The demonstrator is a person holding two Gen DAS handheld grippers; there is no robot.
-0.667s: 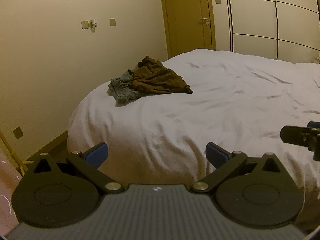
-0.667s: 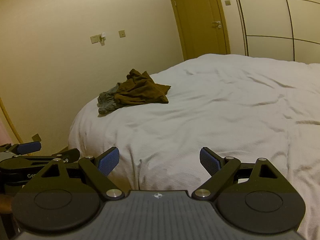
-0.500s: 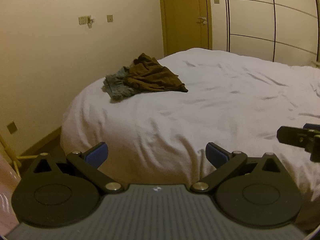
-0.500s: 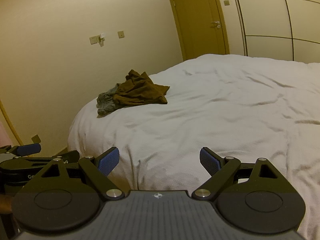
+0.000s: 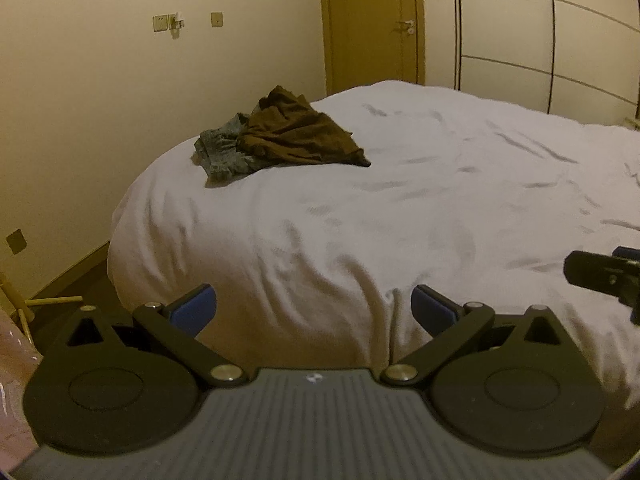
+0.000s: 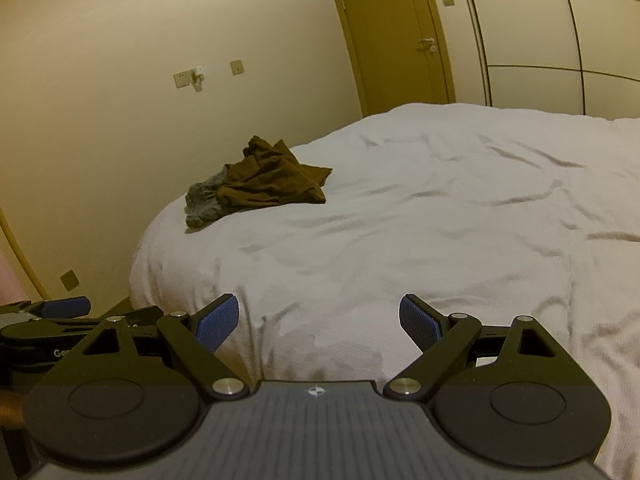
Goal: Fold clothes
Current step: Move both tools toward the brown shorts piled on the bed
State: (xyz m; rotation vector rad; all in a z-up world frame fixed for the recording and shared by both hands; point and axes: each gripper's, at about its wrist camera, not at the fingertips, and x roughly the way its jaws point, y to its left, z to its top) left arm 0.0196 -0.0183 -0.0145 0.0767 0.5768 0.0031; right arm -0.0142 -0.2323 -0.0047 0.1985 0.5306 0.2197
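Now | brown garment (image 5: 296, 136) crumpled over grey one (image 5: 220, 152) | both tools gaping, holding nothing

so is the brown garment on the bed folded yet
Not folded. The brown garment lies crumpled in a heap on the white duvet, partly overlapping a grey garment.

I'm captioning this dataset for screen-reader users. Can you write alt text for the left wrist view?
A crumpled brown garment lies partly over a grey garment near the far left edge of a white bed. The left gripper is open and empty in the foreground, short of the bed's near edge. The right gripper pokes in at the right; behind are a cream wall and a door.
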